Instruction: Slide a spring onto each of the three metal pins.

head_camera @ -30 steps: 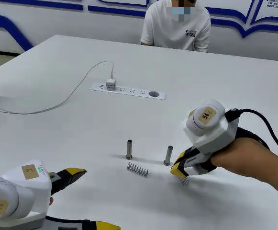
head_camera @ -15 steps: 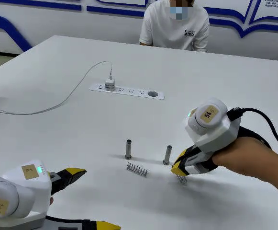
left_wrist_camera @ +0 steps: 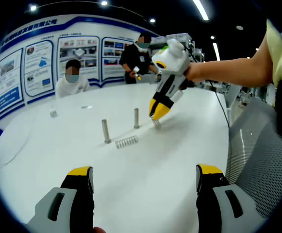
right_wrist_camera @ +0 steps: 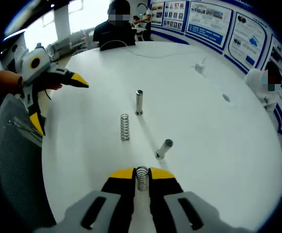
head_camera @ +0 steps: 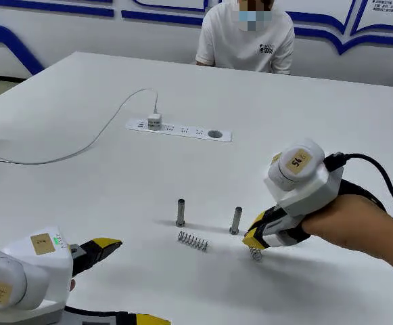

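1. Table (head_camera: 81,176): white, broad, carries every item below.
2. Power strip (head_camera: 179,129): lies flat well beyond the work, its cable (head_camera: 95,141) trailing away to the left; no part in the job.
3. Left claw (left_wrist_camera: 144,171): jaws spread wide, holding nothing, parked low at the near edge (apparently kept clear so the other has room).
4. Right claw (head_camera: 252,242): jaws pressed onto a spring, tips angled down just beside the nearer pin, likely lining up for threading.
5. Pins, two counted: left pin (head_camera: 180,212) and right pin (head_camera: 236,220), both upright and bare, set apart so each can be reached from above.
6. Held spring (right_wrist_camera: 141,177): pinched between the yellow tips, its lower end at or near the table.
7. Loose spring (head_camera: 193,241): on its side, near both pins, awaiting pickup.
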`<state>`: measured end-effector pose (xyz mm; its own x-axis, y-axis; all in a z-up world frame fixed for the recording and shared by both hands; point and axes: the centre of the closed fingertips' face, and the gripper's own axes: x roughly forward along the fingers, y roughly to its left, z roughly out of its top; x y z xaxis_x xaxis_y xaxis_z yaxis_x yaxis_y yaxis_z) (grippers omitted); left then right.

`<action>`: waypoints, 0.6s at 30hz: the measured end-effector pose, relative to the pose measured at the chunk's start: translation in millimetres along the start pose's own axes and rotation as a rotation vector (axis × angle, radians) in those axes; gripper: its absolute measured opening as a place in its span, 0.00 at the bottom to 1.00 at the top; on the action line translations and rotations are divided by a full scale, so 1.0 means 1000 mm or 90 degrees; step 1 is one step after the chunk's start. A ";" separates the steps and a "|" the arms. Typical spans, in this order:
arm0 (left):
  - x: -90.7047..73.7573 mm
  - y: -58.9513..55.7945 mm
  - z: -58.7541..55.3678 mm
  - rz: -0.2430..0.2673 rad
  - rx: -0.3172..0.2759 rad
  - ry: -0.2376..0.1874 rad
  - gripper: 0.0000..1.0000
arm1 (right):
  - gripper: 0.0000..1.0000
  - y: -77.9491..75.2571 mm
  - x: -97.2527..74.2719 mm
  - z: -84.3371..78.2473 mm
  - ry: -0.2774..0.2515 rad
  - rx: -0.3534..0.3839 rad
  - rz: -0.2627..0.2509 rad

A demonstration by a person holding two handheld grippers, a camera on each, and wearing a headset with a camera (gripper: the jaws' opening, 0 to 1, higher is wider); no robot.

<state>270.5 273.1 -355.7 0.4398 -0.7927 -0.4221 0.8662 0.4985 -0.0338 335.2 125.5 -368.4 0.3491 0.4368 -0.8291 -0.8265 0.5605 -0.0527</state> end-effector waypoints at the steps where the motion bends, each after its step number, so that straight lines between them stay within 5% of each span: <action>1: 0.000 0.000 0.000 0.000 0.000 0.000 0.89 | 0.12 0.000 0.000 0.000 -0.001 0.000 0.000; 18: -0.001 0.000 0.002 -0.002 0.005 -0.001 0.89 | 0.12 0.001 -0.009 0.008 -0.035 0.022 -0.004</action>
<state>270.4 272.7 -353.1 0.4380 -0.7948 -0.4200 0.8693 0.4935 -0.0273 334.7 128.2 -356.3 0.3790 0.4711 -0.7965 -0.8086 0.5872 -0.0374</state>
